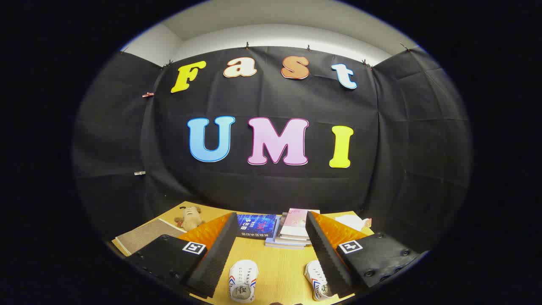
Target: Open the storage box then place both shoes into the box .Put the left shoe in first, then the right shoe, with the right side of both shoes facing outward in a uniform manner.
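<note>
The gripper [271,250] is held wide open and empty above the bench [279,264], apparently for approach, both shoes [242,280] lying untouched between its fingers.

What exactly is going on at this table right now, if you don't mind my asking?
A hand-held gripper hovers above a wooden table with its jaws wide open, holding nothing. Two white shoes lie below: one shoe between the fingers, the other shoe partly hidden behind one finger. Beyond the fingers sit a stack of books and a stuffed toy. No shoe has been picked up yet.
</note>
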`<state>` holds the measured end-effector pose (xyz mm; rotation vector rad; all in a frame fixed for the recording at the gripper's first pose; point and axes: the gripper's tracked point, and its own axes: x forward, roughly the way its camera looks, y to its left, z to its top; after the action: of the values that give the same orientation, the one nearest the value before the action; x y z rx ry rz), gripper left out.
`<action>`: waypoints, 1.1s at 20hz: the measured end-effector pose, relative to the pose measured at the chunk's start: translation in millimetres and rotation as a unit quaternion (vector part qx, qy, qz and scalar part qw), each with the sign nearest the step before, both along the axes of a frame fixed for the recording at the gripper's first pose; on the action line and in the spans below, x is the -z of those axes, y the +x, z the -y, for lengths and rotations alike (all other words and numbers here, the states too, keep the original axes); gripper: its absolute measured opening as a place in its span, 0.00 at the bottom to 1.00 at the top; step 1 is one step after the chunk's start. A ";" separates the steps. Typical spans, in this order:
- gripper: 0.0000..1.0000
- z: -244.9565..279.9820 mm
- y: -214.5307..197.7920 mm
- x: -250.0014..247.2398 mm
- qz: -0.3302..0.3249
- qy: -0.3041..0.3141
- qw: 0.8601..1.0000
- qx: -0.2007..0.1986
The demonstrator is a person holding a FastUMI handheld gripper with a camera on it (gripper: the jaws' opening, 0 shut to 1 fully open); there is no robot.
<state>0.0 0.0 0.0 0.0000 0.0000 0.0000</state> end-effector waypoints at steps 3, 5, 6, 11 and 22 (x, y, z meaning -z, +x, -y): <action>0.98 4.7 0.5 2.8 -0.004 0.001 1.000 -0.003; 0.98 6.1 0.7 6.2 -0.008 0.001 1.000 -0.006; 0.98 6.2 0.7 7.8 -0.010 0.001 1.000 -0.008; 0.98 6.2 3.0 14.7 -0.021 0.011 1.000 -0.007; 0.98 -14.1 2.7 41.7 -0.069 0.043 0.997 -0.015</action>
<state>2.7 14.1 -41.7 0.0870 0.1382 0.0291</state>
